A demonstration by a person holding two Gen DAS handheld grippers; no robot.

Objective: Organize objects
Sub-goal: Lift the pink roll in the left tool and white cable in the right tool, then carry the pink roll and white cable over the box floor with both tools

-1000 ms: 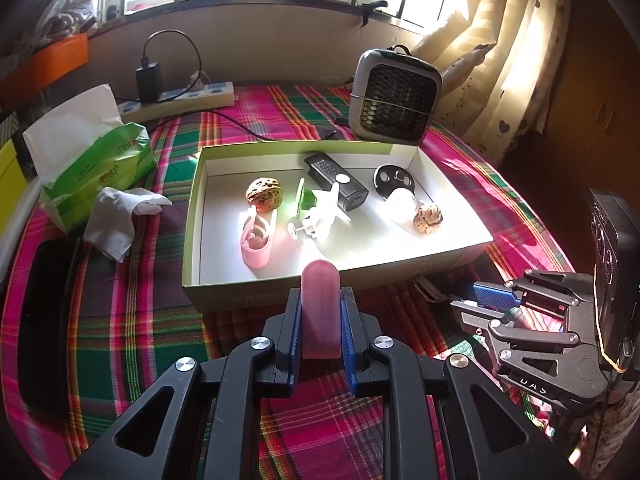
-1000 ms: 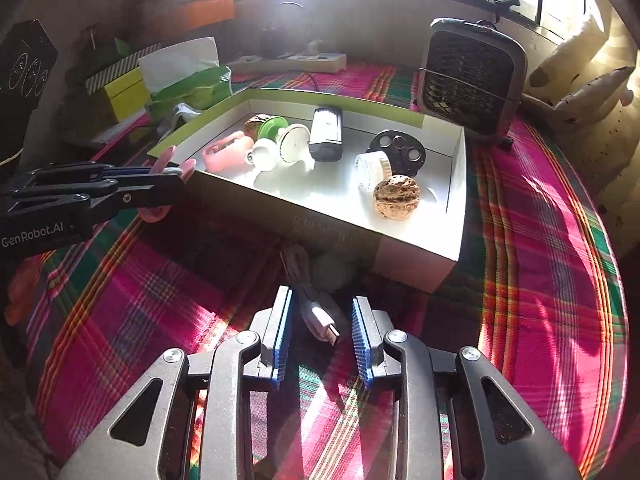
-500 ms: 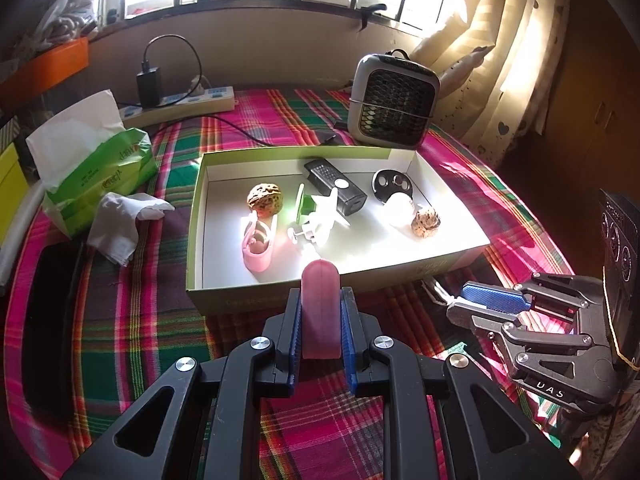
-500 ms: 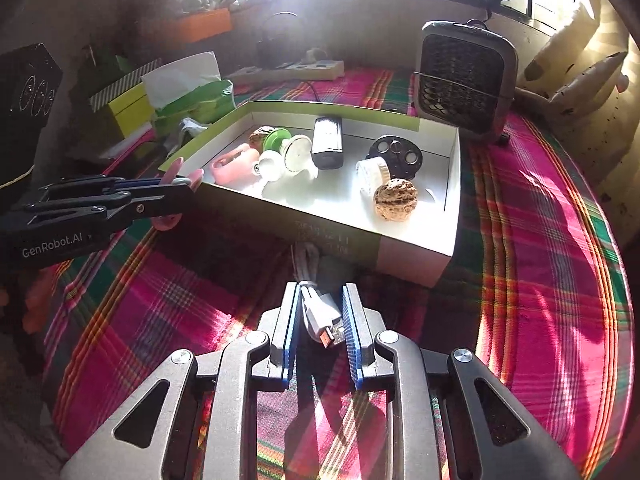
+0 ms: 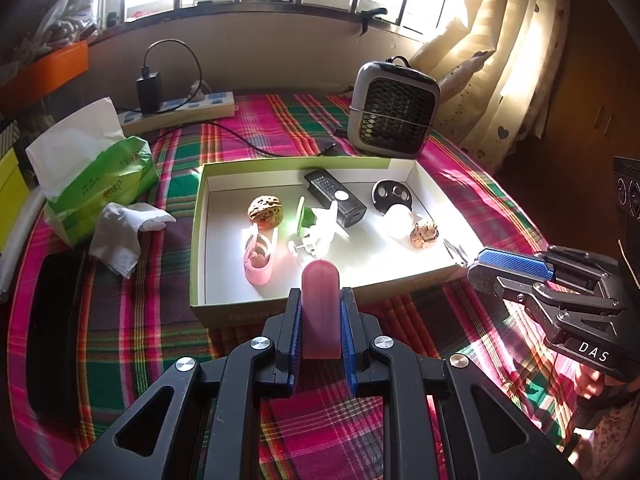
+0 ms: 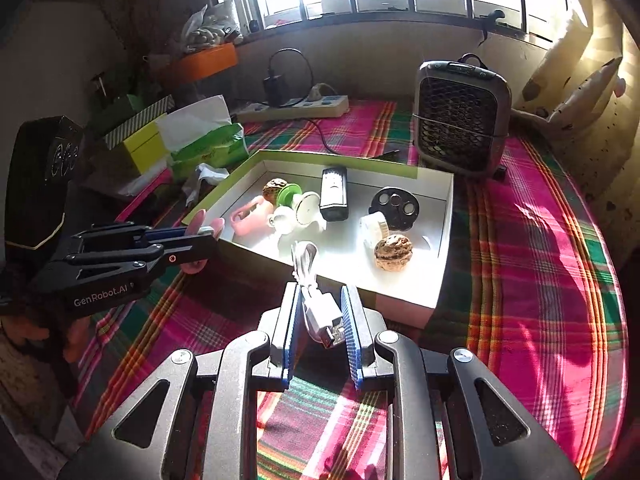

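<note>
Fingers of the left gripper [image 5: 320, 330] are closed on a pink silicone piece [image 5: 320, 310]; the right gripper [image 6: 323, 330] fingers pinch a white USB cable [image 6: 320, 312], both before the box [image 5: 320, 312] on the plaid counter [image 5: 120, 344].

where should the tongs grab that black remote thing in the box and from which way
Grip the black remote across its narrow width, near the middle, coming from above. It lies flat on the box floor, long and slim, and the white fan toy crowds one side.
</note>
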